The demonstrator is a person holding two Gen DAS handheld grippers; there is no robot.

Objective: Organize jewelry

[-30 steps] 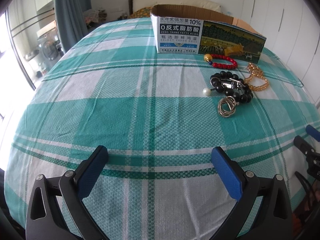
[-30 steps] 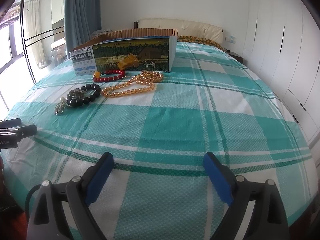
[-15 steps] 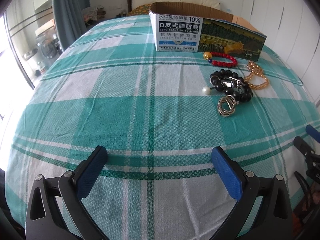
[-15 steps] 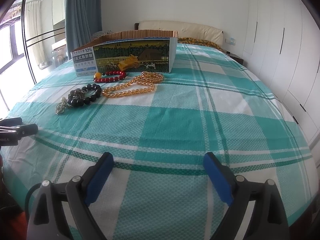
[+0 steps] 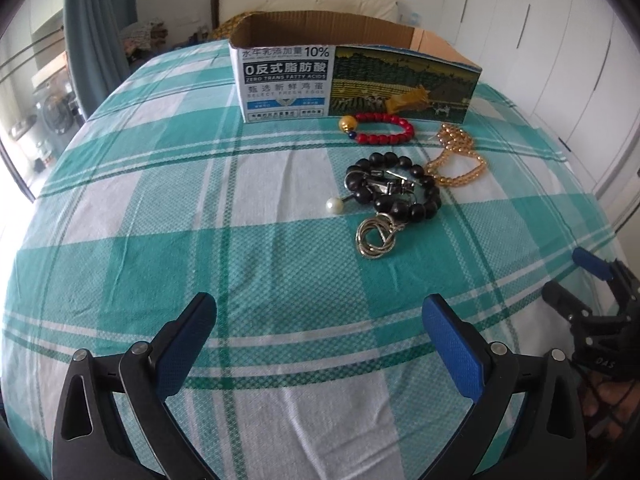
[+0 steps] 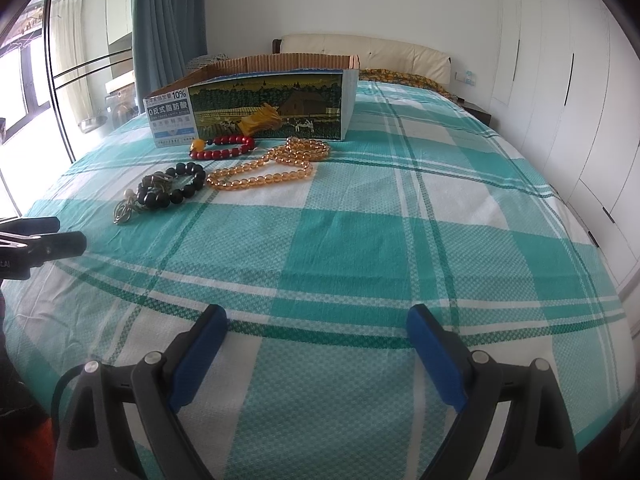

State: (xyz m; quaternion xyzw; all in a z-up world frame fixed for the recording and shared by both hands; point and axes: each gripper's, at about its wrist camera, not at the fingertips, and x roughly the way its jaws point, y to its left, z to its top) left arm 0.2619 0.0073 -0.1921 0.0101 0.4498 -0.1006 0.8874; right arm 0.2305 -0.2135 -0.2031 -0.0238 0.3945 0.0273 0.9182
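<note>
Surface: I worked above a bed under a teal-and-white plaid cover [image 6: 360,216].
Room: white wardrobe doors [image 6: 560,80] stood right; a blue curtain [image 6: 168,20] hung left.
Box: an open cardboard box [image 5: 360,76] sat far on the cover.
Jewelry: red bracelet [image 5: 382,128], amber bead necklace [image 5: 456,160], black bracelet [image 5: 394,190] and silver rings [image 5: 374,238] lay grouped before the box.
Left gripper [image 5: 320,320]: my fingers were spread, empty, short of the jewelry.
Right gripper [image 6: 318,330]: spread, empty.

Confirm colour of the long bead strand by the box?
Translucent amber-gold bead strand; right wrist view shows it best.
</note>
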